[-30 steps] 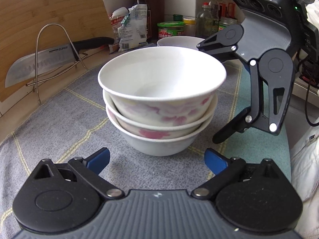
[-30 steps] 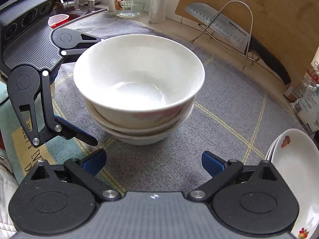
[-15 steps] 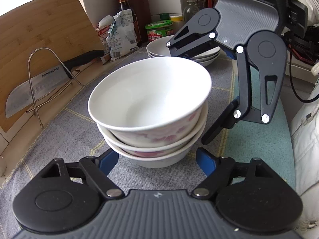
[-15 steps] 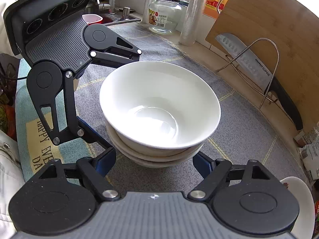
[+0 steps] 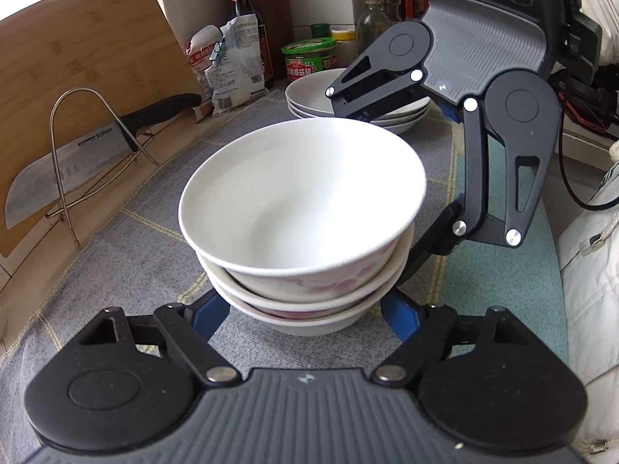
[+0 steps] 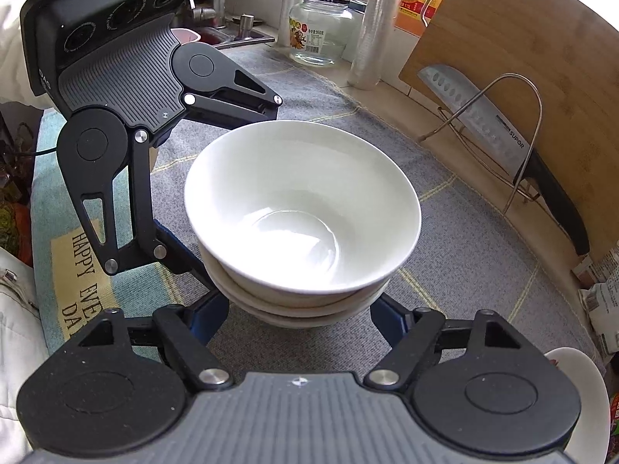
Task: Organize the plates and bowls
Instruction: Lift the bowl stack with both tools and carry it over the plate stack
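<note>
A stack of three white bowls with pink flowers point(image 5: 305, 228) point(image 6: 301, 216) stands on the grey checked mat. My left gripper point(image 5: 305, 319) is open, its blue-tipped fingers point(image 5: 209, 315) straddling the bottom bowl from one side. My right gripper point(image 6: 300, 315) is open too, its fingers point(image 6: 387, 319) straddling the bottom bowl from the opposite side. Each gripper shows in the other's view. A stack of white plates point(image 5: 309, 96) sits behind the bowls; its edge shows in the right wrist view point(image 6: 580, 394).
A cleaver on a wire stand point(image 5: 65, 162) point(image 6: 499, 131) leans by a bamboo board point(image 5: 77, 62). Bottles, a green-lidded jar point(image 5: 307, 60) and packets line the back wall. A glass jar point(image 6: 321, 27) and sink stand at the far end. A teal mat point(image 6: 73, 247) covers the counter's front edge.
Both grippers have moved in and down toward the bowl stack, so their fingers now reach around its bottom bowl. The bowls have stayed in place.
</note>
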A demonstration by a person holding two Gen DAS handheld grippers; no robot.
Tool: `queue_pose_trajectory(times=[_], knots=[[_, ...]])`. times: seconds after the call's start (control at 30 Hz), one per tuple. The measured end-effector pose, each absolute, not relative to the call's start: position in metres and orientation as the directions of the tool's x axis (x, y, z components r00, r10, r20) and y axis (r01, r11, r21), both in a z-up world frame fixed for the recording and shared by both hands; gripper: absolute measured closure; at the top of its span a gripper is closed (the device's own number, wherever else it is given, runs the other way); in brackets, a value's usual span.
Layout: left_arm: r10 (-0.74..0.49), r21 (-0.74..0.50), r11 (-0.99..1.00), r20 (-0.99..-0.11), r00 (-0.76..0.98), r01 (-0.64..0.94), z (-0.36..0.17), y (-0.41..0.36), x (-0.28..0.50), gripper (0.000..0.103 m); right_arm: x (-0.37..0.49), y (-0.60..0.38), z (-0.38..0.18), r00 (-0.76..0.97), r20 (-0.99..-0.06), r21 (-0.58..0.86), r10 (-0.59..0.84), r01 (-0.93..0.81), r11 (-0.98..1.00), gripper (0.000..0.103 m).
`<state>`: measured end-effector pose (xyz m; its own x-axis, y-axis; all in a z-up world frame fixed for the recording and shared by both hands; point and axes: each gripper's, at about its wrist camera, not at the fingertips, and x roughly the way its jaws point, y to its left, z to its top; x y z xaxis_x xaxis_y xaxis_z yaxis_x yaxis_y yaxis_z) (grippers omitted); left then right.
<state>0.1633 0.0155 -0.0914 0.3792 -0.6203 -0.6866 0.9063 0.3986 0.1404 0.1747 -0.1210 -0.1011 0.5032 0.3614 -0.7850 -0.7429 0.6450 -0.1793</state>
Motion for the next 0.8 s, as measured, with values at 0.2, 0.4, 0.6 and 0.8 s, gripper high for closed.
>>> queue_pose_trajectory(times=[0.2, 0.4, 0.6, 0.8], knots=[[-0.623, 0.121, 0.39, -0.696, 0.358, 0.913, -0.0893, 0.0159, 0.1665, 0.019, 0.1766, -0.1204, -0.1029, 0.498, -0.786, -0.177, 0.366, -0.749, 0.639, 0.019], [-0.621, 0.104, 0.381, -0.708, 0.338, 0.919, -0.0852, 0.0154, 0.1691, 0.019, 0.1791, -0.1204, -0.1036, 0.487, -0.791, -0.162, 0.371, -0.751, 0.64, 0.018], [-0.624, 0.098, 0.375, -0.709, 0.329, 0.922, -0.0822, 0.0169, 0.1701, 0.019, 0.1818, -0.121, -0.1031, 0.475, -0.797, -0.148, 0.373, -0.752, 0.642, 0.018], [-0.623, 0.09, 0.369, -0.715, 0.318, 0.925, -0.0814, 0.0166, 0.1728, 0.019, 0.1836, -0.1198, -0.1031, 0.469, -0.802, -0.138, 0.37, -0.748, 0.65, 0.018]])
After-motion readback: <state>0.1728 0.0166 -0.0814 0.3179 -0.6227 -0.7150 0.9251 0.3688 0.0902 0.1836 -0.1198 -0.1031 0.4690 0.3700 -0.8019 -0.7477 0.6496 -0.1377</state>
